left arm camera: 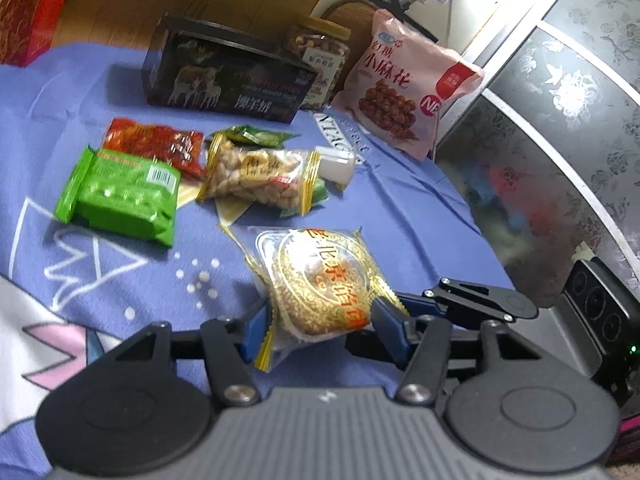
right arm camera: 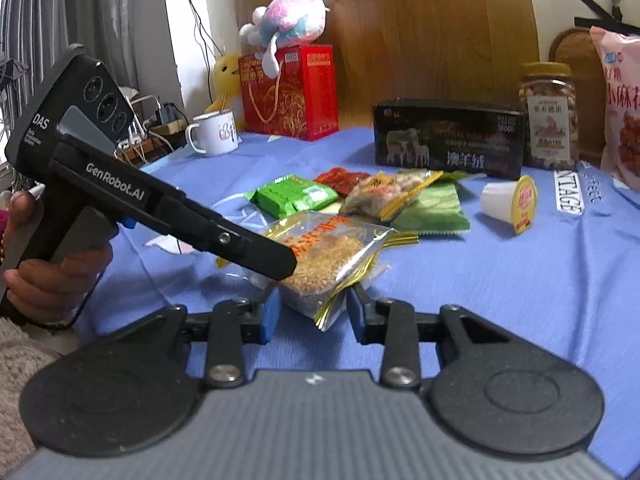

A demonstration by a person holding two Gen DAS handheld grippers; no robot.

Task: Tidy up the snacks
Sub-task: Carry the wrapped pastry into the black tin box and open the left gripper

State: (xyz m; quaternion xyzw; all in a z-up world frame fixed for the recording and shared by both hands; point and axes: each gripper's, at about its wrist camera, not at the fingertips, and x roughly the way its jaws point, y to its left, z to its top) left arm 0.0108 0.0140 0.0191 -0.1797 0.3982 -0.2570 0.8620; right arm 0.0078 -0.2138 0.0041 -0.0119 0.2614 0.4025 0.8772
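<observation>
– At the near edge of the blue cloth (left arm camera: pixel 400 208), the left gripper (left arm camera: pixel 320 316) pinches a sesame cake packet (left arm camera: pixel 320 280) between its blue pads (left arm camera: pixel 258 320). What does the right one have?

– The right gripper (right arm camera: pixel 314 308) is half spread around a corner of the same packet. Its pads flank the gold seam, but whether they press on it cannot be told.

– Which way does the packet lie?

– It runs straight out from the left gripper, with its long axis pointing away toward the other snacks. The near end sits between the pads and the far end is tilted clear of the cloth. The right gripper comes in from the side, across that axis. Both are at the packet, but the left one likely has the fuller hold, across the round cake itself.

– And the packet itself?

– It is clear crinkly film with gold edges over a round, grainy disc of seeds in a shallow tray. It will probably be slippery at the seams and firm in the middle.

– What lies further out?

– A glossy green packet (left arm camera: pixel 120 192), a red packet (left arm camera: pixel 156 140) and a clear bag of peanuts (left arm camera: pixel 256 176) lie heaped together, with a white jelly cup (left arm camera: pixel 336 164) on its side just beside them. A black box (left arm camera: pixel 224 76), a jar of nuts (left arm camera: pixel 320 48) and a puffy pink bag (left arm camera: pixel 408 80) stand along the back.
</observation>
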